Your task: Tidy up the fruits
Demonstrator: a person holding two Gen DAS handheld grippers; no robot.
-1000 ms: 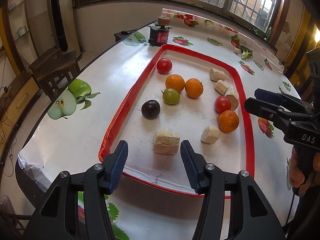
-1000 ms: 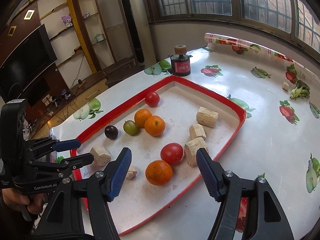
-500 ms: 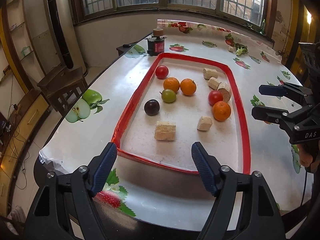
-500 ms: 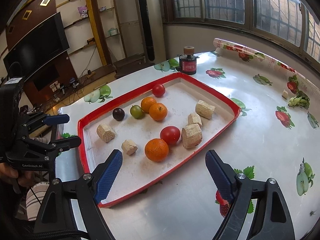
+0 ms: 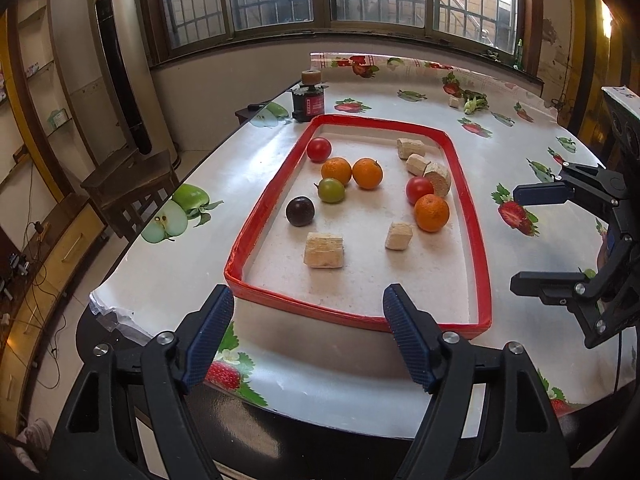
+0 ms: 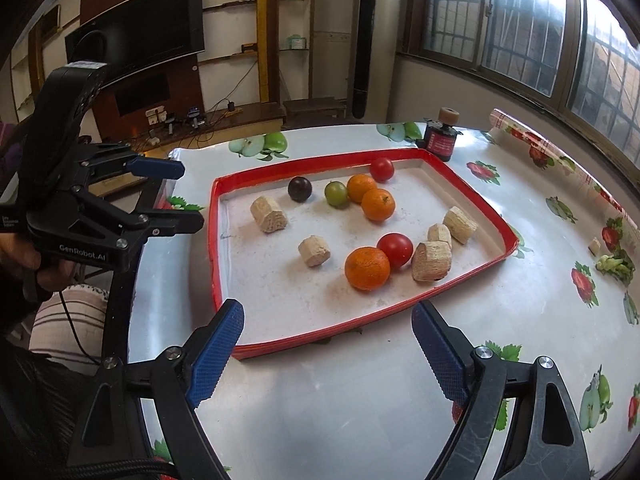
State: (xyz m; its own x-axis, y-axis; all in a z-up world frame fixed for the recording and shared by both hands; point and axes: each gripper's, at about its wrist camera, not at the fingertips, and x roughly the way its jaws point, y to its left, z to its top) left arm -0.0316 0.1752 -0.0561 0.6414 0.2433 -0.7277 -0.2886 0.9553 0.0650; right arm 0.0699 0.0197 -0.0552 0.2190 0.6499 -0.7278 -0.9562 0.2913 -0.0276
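Note:
A red-rimmed tray (image 5: 262, 208) (image 6: 216, 240) on the table holds three oranges (image 5: 431, 213) (image 6: 367, 268), two red tomatoes (image 5: 419, 189) (image 6: 395, 250), a green fruit (image 5: 331, 190) (image 6: 335, 193), a dark plum (image 5: 300, 211) (image 6: 299, 189) and several beige blocks (image 5: 323, 250) (image 6: 269, 214). My left gripper (image 5: 308, 332) (image 6: 176, 196) is open and empty, above the table's near edge, short of the tray. My right gripper (image 6: 328, 352) (image 5: 536, 236) is open and empty, to the tray's right side.
A small black-and-red jar with a cork (image 5: 308, 96) (image 6: 440, 140) stands past the tray's far end. A green scrap and a beige piece (image 5: 468, 102) (image 6: 612, 264) lie at the far right. A wooden chair (image 5: 128, 184) stands left of the table.
Both grippers have pulled back and up from over the tray to outside its rim, and their jaws have opened wider. The fruits and blocks have not moved.

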